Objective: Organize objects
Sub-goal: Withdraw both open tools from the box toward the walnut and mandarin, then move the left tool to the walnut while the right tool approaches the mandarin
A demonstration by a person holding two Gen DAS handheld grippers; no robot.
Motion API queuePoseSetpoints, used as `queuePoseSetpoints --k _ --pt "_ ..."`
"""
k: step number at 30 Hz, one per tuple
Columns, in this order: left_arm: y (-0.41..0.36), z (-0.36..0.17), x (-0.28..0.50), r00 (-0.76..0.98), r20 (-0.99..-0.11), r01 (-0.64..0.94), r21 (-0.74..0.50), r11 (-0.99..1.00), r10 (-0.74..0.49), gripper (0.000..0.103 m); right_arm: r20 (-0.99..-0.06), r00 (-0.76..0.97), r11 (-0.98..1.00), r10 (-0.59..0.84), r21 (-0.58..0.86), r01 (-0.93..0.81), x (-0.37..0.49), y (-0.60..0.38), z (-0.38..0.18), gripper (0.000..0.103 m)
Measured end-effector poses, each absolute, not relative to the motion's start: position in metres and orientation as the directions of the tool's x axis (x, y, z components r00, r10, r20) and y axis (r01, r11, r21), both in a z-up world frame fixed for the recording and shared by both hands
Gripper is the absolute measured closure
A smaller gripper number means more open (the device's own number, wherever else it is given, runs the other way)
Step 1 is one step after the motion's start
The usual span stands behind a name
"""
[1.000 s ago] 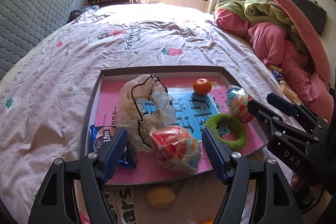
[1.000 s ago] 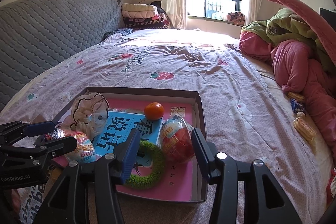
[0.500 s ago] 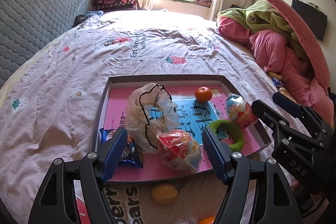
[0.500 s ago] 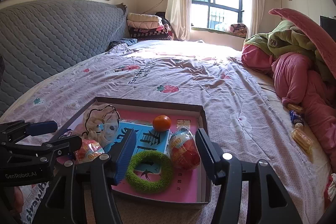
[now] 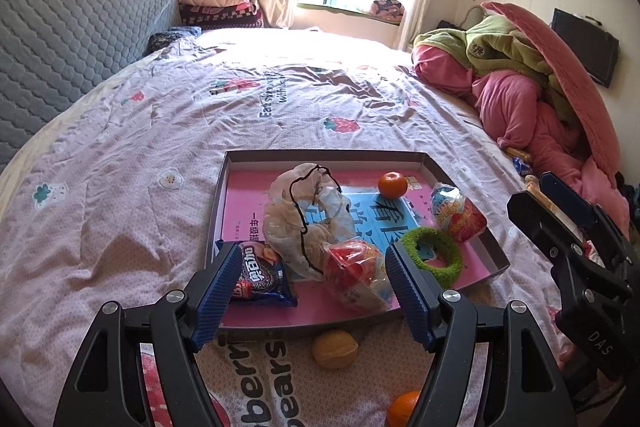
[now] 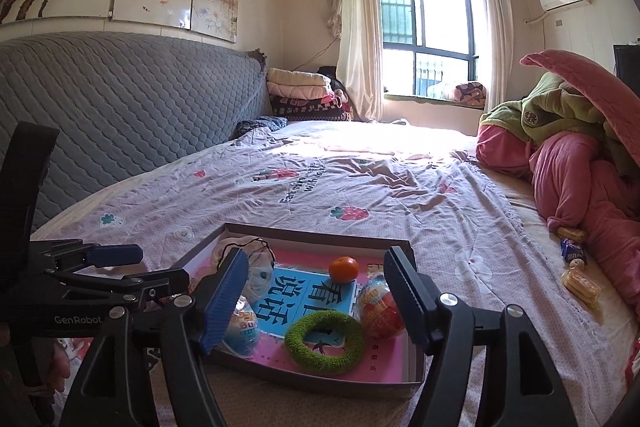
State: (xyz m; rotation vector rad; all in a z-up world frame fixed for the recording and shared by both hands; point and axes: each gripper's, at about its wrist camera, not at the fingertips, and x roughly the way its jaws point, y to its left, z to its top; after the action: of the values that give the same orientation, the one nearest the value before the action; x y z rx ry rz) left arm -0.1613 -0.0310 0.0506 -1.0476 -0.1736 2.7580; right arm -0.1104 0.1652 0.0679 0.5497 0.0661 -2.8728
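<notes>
Left gripper [image 5: 310, 293]: jaws spread wide, holding nothing, poised above the near edge of the tray.
Right gripper [image 6: 318, 301]: jaws likewise wide apart and empty, hanging over the tray's near right part.
Tray [image 5: 328, 155]: a shallow box with a pink floor, lying on the bedspread [image 5: 140, 131].
Orange [image 5: 392, 185]: in the tray, toward its far side.
Green ring [image 5: 431, 255]: flat on the tray floor, near the right front corner.
Egg-shaped snack packs: one [image 5: 457, 211] by the right wall just behind the ring, another [image 5: 356, 277] at the front between the left gripper's fingers in that view.
Crumpled plastic bag [image 5: 308, 211]: mid-tray, touching the front pack.
Biscuit packet [image 5: 262, 277]: front left corner, beside the bag.
Walnut [image 5: 334, 349]: outside the tray, on the bedspread just before its front wall.
Second orange [image 5: 402, 407]: also outside, nearer still, partly hidden by the left gripper.
Quilts [image 6: 568, 147]: piled at the right side of the bed.
</notes>
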Motion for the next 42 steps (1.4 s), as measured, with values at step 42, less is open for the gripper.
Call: queuePoseSetpoints --k 42 --pt "-0.018 -0.01 -0.134 -0.602 -0.777 -0.174 -0.095 -0.98 0.182 0.028 -0.616 -0.742 -0.943 -0.265 0.004 0.334 -0.042 0.13 -0.009 0.025"
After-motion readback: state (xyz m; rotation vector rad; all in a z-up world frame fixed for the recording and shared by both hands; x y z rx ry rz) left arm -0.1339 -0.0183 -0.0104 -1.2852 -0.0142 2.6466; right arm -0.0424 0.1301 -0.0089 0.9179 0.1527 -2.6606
